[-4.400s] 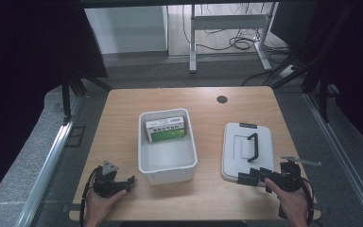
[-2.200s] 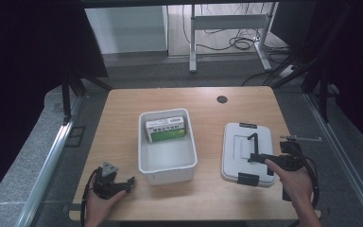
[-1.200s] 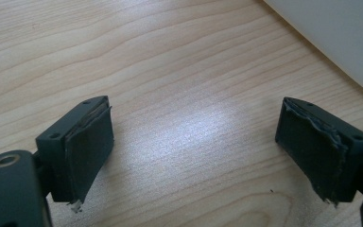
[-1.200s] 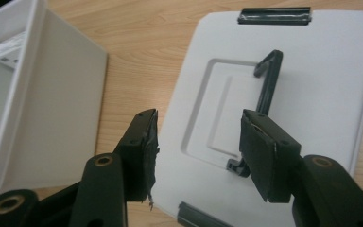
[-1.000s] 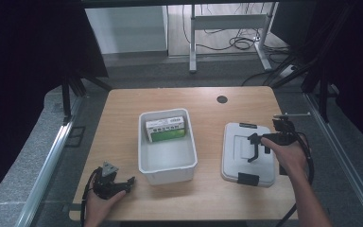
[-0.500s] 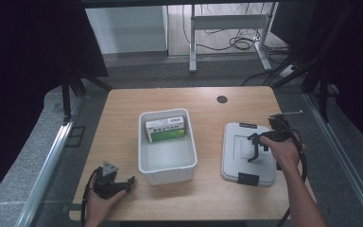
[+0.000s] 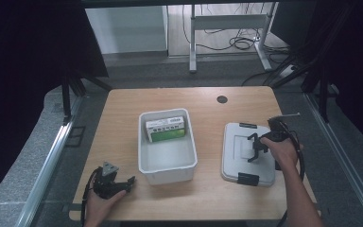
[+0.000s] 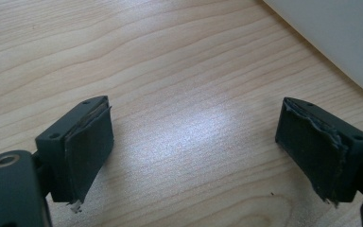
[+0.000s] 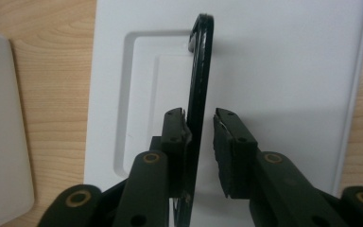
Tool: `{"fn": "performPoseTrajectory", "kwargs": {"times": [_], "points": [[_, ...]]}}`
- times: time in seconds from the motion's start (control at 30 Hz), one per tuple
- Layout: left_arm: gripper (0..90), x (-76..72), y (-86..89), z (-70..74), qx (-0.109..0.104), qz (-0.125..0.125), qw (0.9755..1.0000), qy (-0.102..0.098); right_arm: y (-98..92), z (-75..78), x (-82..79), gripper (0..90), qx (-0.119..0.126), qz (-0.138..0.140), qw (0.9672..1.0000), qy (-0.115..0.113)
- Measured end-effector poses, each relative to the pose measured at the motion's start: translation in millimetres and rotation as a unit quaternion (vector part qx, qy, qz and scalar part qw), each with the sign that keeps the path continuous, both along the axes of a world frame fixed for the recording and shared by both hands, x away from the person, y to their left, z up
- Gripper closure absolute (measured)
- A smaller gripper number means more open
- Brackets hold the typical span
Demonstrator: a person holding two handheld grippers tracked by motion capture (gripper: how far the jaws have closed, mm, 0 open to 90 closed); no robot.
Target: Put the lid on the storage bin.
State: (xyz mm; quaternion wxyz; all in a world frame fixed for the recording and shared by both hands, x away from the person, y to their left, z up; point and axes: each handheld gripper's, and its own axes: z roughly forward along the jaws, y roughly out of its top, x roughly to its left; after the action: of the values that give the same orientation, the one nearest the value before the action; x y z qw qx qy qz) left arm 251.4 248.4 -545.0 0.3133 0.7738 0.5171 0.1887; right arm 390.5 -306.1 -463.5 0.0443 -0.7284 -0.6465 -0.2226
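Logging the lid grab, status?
Right gripper astride lid handle, one pad touching, not clamped. Left gripper open, idle on table. Nothing blocking.

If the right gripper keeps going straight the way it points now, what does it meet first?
The right gripper points down at the white lid, its jaws straddling the raised black handle. Going straight on, it would probably meet the lid's top first, though the remaining depth is unclear.

Your left gripper (image 8: pixel 196 151): black jaws, frayed dark pads, brass-ringed screw hole, grey triangular plate on top. Your right gripper (image 9: pixel 201 142): black linkage arms, brass rivets, black cable trailing. Forearms bare.
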Motion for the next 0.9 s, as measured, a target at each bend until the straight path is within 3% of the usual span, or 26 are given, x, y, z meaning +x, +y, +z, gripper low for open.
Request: {"fn": "performPoseTrajectory", "kwargs": {"times": [0.13,0.37,0.6,0.9], "points": [[11.9,0.0,0.0,0.0,0.000,0.000,1.0000,0.000,1.4,-2.3,-0.1,83.0,0.013,-0.003,0.9999,0.004],[11.9,0.0,0.1,0.0,0.000,0.000,1.0000,0.000,0.0,-2.5,-3.2,84.6,0.028,-0.046,0.9985,0.005],[12.0,0.0,0.0,-0.1,0.000,0.000,1.0000,-0.001,1.6,1.7,-5.9,84.9,0.044,-0.069,0.9966,0.010],[12.1,-0.2,0.1,0.0,0.000,0.000,1.0000,0.000,-2.0,16.3,-14.4,84.8,0.052,-0.067,0.9964,-0.006]]}}
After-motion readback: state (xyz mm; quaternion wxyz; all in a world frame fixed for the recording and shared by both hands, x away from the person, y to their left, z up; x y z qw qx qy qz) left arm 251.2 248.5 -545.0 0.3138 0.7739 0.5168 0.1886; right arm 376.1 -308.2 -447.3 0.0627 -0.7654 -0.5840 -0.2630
